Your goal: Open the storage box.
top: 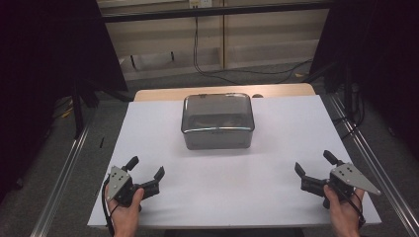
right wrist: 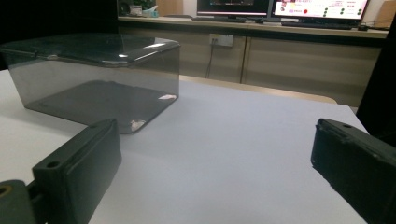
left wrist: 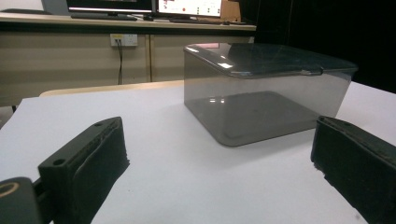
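Both my grippers wide, empty, low over the bench.
Left gripper (top: 146, 174) and right gripper (top: 314, 165) flank a lidded box (top: 218, 121); bare bench (top: 222, 187) lies between.

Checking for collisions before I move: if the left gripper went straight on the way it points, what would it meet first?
Probably the smoky clear lidded box, at its near corner. The open left gripper has bare white tabletop ahead until then.

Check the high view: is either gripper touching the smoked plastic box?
No, the left gripper and right gripper sit open near the table's front corners, well apart from the lidded box.
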Motion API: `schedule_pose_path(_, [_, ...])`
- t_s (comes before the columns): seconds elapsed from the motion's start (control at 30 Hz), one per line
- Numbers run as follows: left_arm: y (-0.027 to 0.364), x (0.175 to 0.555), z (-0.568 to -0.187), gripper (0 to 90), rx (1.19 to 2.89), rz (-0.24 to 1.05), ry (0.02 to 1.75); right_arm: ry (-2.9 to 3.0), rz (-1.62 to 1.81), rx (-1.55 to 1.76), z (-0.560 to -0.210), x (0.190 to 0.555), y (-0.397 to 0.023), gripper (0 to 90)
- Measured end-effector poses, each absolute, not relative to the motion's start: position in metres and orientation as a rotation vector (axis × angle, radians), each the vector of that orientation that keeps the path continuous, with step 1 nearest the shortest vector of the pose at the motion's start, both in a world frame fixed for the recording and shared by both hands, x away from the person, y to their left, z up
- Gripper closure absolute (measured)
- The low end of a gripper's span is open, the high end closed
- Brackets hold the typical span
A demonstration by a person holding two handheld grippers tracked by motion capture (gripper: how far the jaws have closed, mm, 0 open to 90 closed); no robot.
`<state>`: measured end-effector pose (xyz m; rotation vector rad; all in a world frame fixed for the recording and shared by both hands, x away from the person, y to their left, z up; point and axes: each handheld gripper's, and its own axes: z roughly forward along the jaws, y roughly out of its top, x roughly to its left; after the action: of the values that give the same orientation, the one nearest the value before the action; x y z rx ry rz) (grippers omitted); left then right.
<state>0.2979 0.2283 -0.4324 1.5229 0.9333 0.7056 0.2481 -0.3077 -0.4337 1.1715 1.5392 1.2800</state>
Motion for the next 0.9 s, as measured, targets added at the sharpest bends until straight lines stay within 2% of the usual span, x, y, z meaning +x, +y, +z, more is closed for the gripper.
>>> schedule_pose_path(0.9, [0.232, 0.296, -0.434, 3.3, 1.514, 0.704, 0.973, 1.598, 1.342, 1.129, -0.431, 0.247, -0.29, 0.0])
